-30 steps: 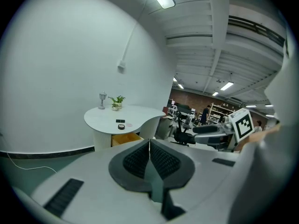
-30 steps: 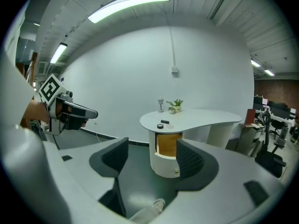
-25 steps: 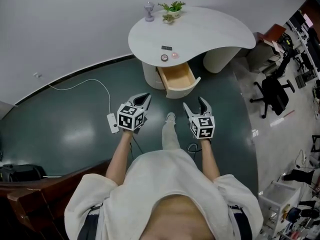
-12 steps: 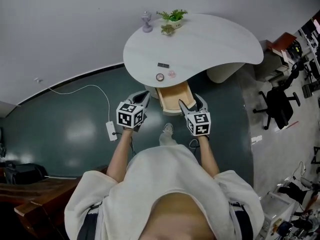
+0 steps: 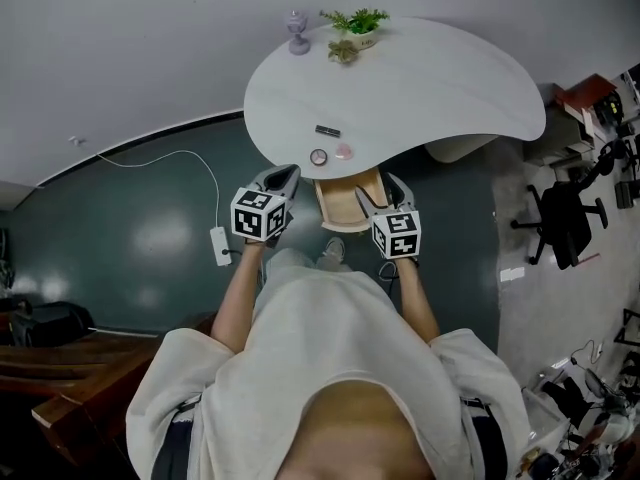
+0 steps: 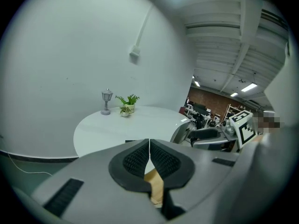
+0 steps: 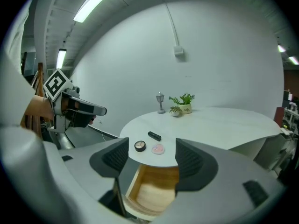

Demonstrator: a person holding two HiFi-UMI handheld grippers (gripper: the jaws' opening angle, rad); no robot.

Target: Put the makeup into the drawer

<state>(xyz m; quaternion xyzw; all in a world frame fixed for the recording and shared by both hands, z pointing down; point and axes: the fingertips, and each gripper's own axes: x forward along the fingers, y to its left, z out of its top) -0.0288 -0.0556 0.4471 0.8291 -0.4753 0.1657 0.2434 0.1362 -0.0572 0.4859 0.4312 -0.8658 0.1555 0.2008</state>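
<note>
Three makeup pieces lie near the front edge of the white table (image 5: 430,78): a black lipstick tube (image 5: 327,131) (image 7: 154,136), a round dark compact (image 5: 318,156) (image 7: 139,146) and a round pink compact (image 5: 343,151) (image 7: 158,149). Below them the wooden drawer (image 5: 345,203) (image 7: 154,192) stands pulled out and looks empty. My left gripper (image 5: 282,177) (image 6: 149,154) is shut with nothing in it, just left of the drawer. On the drawer's right side my right gripper (image 5: 383,192) (image 7: 152,160) is open and empty.
A small grey lantern (image 5: 297,32) and a potted plant (image 5: 357,24) stand at the table's far edge. A white power strip (image 5: 219,245) with its cable lies on the dark floor at left. Office chairs (image 5: 560,218) stand at right.
Both grippers have come forward to the drawer front, and the table and drawer now sit closer. The left gripper's jaws have closed; the right stays open.
</note>
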